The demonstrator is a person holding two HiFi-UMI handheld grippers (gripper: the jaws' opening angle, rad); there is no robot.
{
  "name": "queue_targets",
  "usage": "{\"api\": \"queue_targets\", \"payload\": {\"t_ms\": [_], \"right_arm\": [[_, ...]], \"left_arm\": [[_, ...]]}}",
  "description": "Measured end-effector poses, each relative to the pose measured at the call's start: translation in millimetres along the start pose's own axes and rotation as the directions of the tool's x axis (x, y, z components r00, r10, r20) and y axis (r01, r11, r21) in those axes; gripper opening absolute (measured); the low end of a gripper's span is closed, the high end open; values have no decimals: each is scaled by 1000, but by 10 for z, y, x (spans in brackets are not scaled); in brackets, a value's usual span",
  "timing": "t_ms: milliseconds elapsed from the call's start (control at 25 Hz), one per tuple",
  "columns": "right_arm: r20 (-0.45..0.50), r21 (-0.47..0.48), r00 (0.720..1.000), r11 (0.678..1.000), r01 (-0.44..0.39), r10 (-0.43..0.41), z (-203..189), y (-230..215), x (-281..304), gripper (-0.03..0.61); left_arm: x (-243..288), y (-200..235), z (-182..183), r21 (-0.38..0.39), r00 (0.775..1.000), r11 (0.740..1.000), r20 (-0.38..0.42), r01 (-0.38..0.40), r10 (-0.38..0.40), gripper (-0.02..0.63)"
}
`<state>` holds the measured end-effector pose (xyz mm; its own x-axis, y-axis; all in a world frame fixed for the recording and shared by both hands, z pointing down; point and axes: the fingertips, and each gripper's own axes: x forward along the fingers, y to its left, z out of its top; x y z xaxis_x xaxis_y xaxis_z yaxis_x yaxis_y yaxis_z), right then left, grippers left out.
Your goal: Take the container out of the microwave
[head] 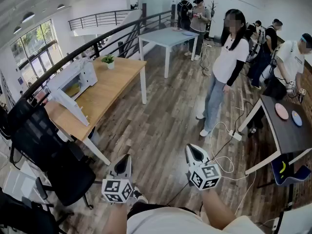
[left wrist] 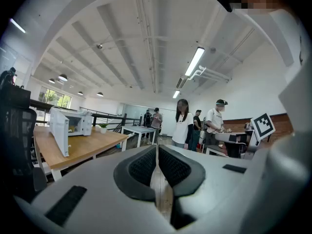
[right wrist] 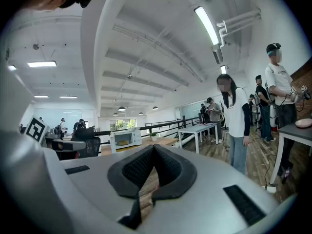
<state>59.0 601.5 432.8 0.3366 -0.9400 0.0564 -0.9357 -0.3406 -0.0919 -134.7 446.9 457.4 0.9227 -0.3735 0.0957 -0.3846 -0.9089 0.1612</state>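
A white microwave point(head: 73, 77) stands on a wooden table point(head: 112, 84) at the left, its door point(head: 68, 106) swung open. Something yellowish, the container point(head: 73, 89), shows inside it. Both grippers are held low over the floor, well away from the table. My left gripper point(head: 125, 159) is shut with nothing in it, and my right gripper point(head: 193, 150) is shut and empty too. The left gripper view has its shut pads point(left wrist: 156, 147) aimed past the microwave point(left wrist: 70, 126) at the left. In the right gripper view the microwave point(right wrist: 124, 137) with the yellow container point(right wrist: 123, 142) lies far ahead of the gripper point(right wrist: 154, 147).
A black office chair point(head: 48, 150) stands by the table's near end. A small potted plant point(head: 108, 60) sits on the table. A person point(head: 226, 57) stands on the wood floor ahead, cables point(head: 229, 145) trail at the right, and a dark table point(head: 287, 130) holds plates.
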Motion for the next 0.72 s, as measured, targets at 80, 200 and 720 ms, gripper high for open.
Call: {"api": "queue_targets", "payload": {"t_ms": [80, 200, 720], "right_arm": [[2, -2, 1000, 1000, -4, 4, -14, -5, -13, 18], [5, 3, 1000, 1000, 0, 0, -26, -19, -22, 18], [37, 61, 998, 997, -48, 46, -35, 129, -61, 18]], "left_arm": [[13, -18, -17, -9, 1000, 1000, 3, 6, -6, 44], [14, 7, -27, -25, 1000, 1000, 6, 7, -7, 44], [-120, 71, -28, -27, 1000, 1000, 5, -7, 7, 44]]}}
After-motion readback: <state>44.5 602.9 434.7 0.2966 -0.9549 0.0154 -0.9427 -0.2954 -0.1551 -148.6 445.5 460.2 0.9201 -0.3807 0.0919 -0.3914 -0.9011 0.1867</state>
